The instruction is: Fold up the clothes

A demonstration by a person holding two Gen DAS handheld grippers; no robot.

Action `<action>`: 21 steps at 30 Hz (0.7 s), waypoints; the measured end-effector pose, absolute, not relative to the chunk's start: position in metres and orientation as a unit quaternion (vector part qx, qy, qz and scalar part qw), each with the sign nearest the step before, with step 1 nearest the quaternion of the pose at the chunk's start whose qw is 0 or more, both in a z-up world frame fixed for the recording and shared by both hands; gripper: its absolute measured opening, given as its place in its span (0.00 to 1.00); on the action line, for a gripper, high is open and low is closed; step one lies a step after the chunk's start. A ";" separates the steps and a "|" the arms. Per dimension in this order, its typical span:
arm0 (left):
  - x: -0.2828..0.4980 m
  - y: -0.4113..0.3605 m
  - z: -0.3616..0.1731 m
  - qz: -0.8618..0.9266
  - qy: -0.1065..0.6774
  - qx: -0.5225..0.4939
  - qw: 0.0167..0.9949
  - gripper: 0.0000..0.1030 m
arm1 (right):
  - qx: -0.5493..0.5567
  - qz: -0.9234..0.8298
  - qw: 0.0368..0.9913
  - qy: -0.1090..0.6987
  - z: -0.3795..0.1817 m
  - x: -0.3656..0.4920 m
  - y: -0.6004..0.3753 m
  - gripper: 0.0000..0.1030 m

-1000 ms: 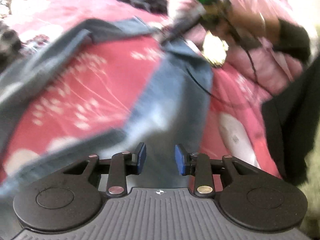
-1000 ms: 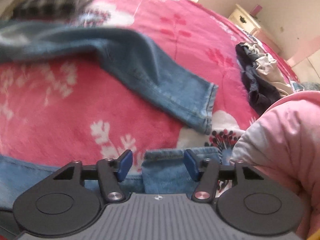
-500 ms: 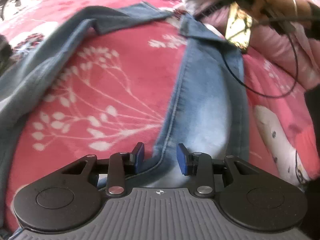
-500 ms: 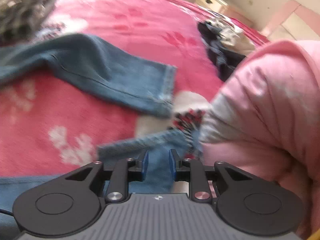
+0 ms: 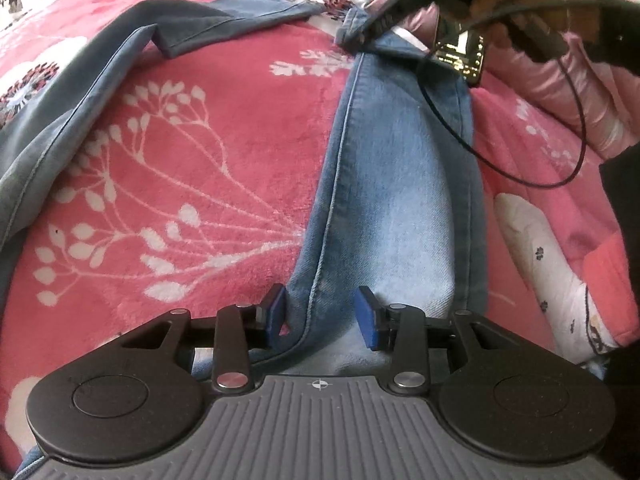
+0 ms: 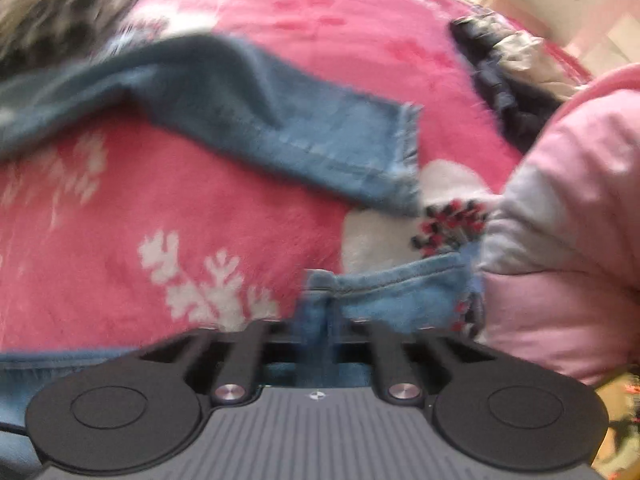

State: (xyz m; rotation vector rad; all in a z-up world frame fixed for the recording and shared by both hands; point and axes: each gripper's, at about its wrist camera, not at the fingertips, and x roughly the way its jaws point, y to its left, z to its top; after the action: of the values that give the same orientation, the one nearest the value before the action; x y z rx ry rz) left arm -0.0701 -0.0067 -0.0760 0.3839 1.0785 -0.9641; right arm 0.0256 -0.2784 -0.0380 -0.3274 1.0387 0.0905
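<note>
On pink blanket (image 5: 208, 168), jeans (image 5: 392, 200), left gripper (image 5: 320, 316) jaws opening astride seam, right gripper (image 6: 320, 332) jaws closing on hem.

jeans (image 5: 392, 200) | blue denim | legs spread apart | flat on pink blanket (image 5: 192, 184)

My left gripper (image 5: 322, 316): pointed steeply down over the jeans (image 5: 396, 184), jaws opening, seam between them. My right gripper (image 6: 328, 320): jaws closing on the jeans' hem.
</note>
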 end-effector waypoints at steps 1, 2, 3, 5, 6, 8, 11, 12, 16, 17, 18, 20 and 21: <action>-0.073 -0.008 -0.076 -0.438 0.485 0.181 0.735 0.38 | -0.160 0.037 0.866 0.471 -0.026 0.021 -0.280 0.07; -0.075 -0.008 -0.077 -0.439 0.481 0.185 0.736 0.38 | -0.162 0.030 0.879 0.449 -0.012 0.017 -0.281 0.07; -0.076 -0.008 -0.077 -0.438 0.478 0.187 0.738 0.38 | -0.155 0.024 0.888 0.432 0.000 0.014 -0.285 0.07; -0.076 -0.008 -0.079 -0.438 0.475 0.185 0.740 0.38 | -0.128 0.018 0.907 0.402 0.027 0.008 -0.297 0.06; -0.076 -0.008 -0.079 -0.438 0.473 0.184 0.742 0.38 | -0.121 0.012 0.913 0.390 0.037 0.004 -0.301 0.06; -0.078 -0.009 -0.080 -0.434 0.470 0.183 0.747 0.37 | -0.114 -0.002 0.922 0.370 0.052 -0.002 -0.310 0.05; -0.081 -0.011 -0.080 -0.428 0.459 0.185 0.757 0.29 | -0.107 -0.013 0.930 0.351 0.063 -0.012 -0.321 0.05; -0.082 -0.012 -0.079 -0.426 0.457 0.183 0.759 0.23 | -0.108 -0.015 0.933 0.343 0.067 -0.014 -0.322 0.05; -0.076 -0.009 -0.073 -0.415 0.455 0.164 0.770 0.10 | -0.115 -0.015 0.948 0.296 0.089 -0.029 -0.325 0.05; -0.075 -0.008 -0.070 -0.410 0.452 0.159 0.776 0.07 | -0.122 -0.015 0.952 0.280 0.096 -0.034 -0.324 0.05; -0.073 -0.006 -0.067 -0.406 0.447 0.156 0.782 0.05 | -0.131 -0.016 0.955 0.265 0.103 -0.038 -0.324 0.05; -0.064 -0.003 -0.057 -0.394 0.431 0.156 0.797 0.05 | -0.156 -0.025 0.956 0.245 0.114 -0.043 -0.325 0.05; -0.058 -0.002 -0.053 -0.387 0.426 0.156 0.803 0.04 | -0.166 -0.032 0.954 0.249 0.111 -0.042 -0.328 0.05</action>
State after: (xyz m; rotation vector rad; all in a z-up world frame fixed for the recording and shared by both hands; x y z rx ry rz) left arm -0.0584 -0.0021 -0.0530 0.3338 0.9124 -0.8286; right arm -0.0418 -0.3277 0.1113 -0.3372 0.5065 -0.0656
